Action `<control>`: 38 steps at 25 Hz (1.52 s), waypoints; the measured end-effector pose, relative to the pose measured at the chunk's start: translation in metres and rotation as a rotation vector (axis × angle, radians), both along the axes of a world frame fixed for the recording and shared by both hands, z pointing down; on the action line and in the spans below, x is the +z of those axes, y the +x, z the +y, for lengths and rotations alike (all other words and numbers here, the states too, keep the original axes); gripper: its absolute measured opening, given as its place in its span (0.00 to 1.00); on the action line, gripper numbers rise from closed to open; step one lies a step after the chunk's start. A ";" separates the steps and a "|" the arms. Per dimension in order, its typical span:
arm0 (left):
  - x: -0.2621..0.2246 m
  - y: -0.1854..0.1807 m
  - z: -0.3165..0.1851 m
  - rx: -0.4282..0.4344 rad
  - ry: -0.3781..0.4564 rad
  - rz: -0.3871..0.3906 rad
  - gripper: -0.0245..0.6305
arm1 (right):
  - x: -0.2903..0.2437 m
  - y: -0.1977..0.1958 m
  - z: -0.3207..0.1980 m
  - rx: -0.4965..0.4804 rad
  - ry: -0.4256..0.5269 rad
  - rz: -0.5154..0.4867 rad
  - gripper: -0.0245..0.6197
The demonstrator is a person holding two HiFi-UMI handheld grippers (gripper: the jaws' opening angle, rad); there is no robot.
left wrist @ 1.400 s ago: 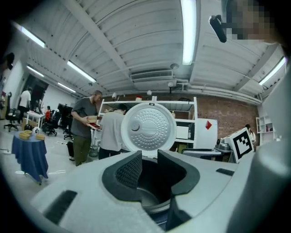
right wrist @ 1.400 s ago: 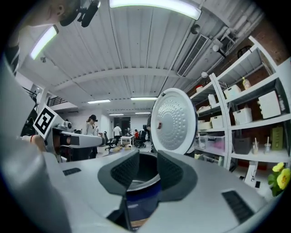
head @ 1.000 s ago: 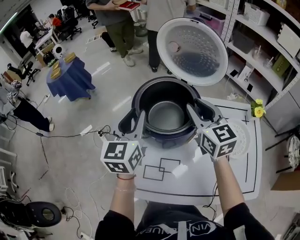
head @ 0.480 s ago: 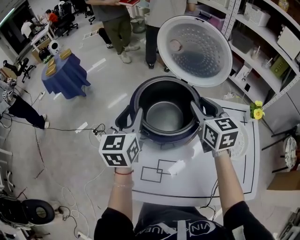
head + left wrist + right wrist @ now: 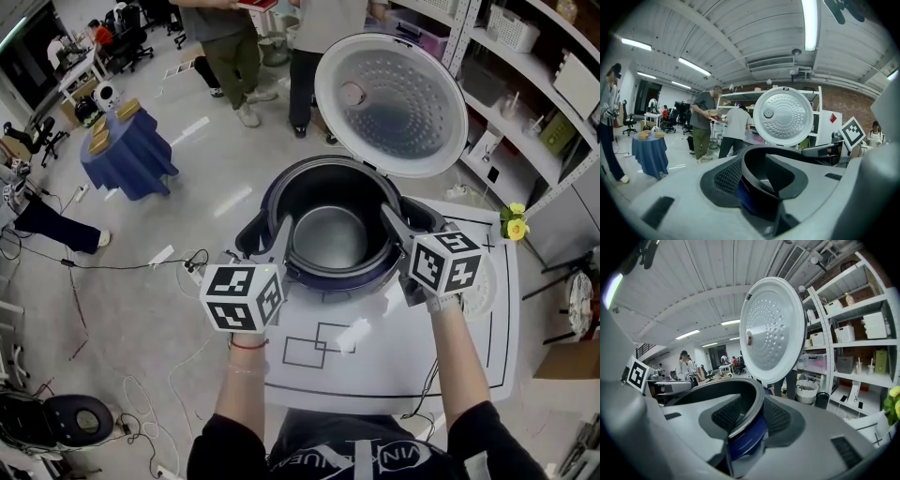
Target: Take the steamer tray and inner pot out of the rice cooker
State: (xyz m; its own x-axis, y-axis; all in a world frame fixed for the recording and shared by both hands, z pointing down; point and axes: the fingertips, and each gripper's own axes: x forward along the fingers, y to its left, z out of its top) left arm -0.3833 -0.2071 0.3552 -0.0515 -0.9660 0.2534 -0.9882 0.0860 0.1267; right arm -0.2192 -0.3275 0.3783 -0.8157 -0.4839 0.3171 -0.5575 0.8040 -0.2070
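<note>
The dark blue rice cooker [image 5: 328, 278] stands with its white lid [image 5: 389, 98] tipped up and open. The grey inner pot [image 5: 330, 234] sits inside it. My left gripper [image 5: 267, 242] straddles the left rim, one finger inside and one outside. My right gripper [image 5: 410, 225] straddles the right rim the same way. Both sets of jaws are opening, with the rim [image 5: 759, 152] between the pads of the left gripper [image 5: 757, 180] and the rim [image 5: 740, 385] between those of the right gripper [image 5: 752, 420]. A white round perforated tray [image 5: 480, 281] lies on the table, partly hidden behind the right gripper.
The cooker stands on a white table [image 5: 375, 361] marked with black lines. Yellow flowers [image 5: 514, 220] sit at its right edge, with shelving [image 5: 534, 84] beyond. Two people [image 5: 239, 47] stand behind the cooker. A blue-draped table [image 5: 127, 155] and cables [image 5: 141, 267] are on the floor at left.
Both grippers have slid a little farther over the cooker's rim and sunk slightly. Their jaws stand wider than before.
</note>
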 end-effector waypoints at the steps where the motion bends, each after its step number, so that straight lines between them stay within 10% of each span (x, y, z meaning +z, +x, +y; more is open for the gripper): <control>1: 0.001 -0.001 0.000 -0.003 -0.009 -0.009 0.24 | 0.000 0.000 0.000 0.005 0.000 0.004 0.26; 18: 0.016 -0.009 -0.001 -0.046 -0.049 0.052 0.25 | 0.002 0.001 0.002 0.042 0.019 0.029 0.23; 38: -0.074 0.002 0.019 -0.049 0.242 0.104 0.20 | -0.099 0.032 0.029 0.154 0.185 -0.296 0.15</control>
